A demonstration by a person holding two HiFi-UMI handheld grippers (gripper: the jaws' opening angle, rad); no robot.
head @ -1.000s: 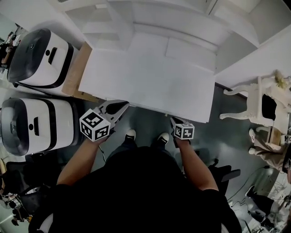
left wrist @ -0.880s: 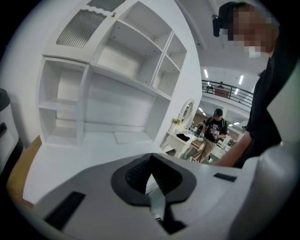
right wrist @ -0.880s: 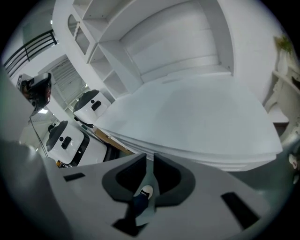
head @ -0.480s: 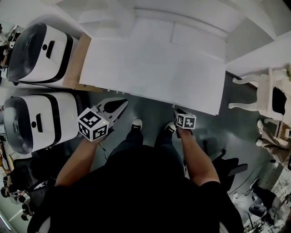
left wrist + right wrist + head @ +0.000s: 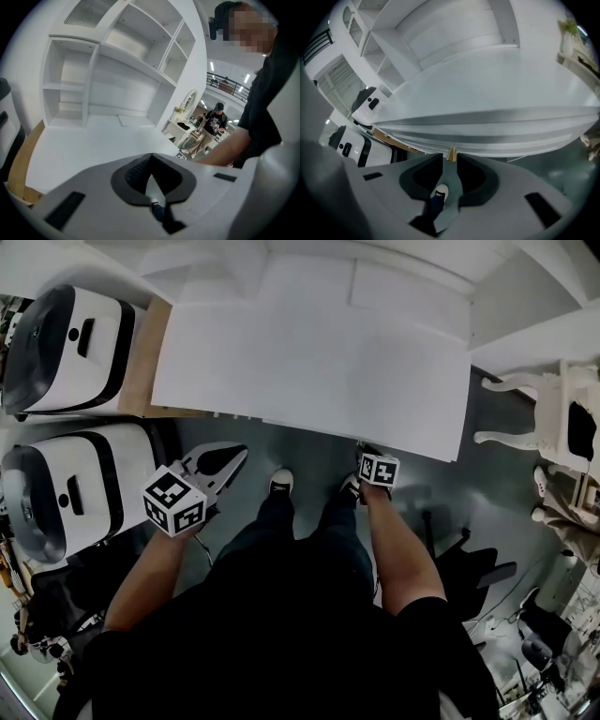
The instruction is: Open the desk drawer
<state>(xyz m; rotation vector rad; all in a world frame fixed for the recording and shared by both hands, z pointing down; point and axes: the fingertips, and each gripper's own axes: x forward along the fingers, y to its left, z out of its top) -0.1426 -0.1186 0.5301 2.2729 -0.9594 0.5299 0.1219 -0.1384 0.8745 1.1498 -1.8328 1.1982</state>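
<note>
Drawer [image 5: 497,139] is sitting shut under the front edge of the white desk [image 5: 309,362]. It's showing as a thin flat white band w/ a small brass-coloured knob [image 5: 451,153]. R gripper [image 5: 450,161] is pointing steeply down at it on a bare forearm. Its jaws have just been opening and are standing spread, knob right at the gap btwn the tips, not pinched. L gripper [image 5: 150,155] is hanging off to the left, clear of the desk, tips pressed together on nothing. Desk top is looking smooth & matte, knob tapered. Gripper shells are grey plastic, pads dark & ribbed.
</note>
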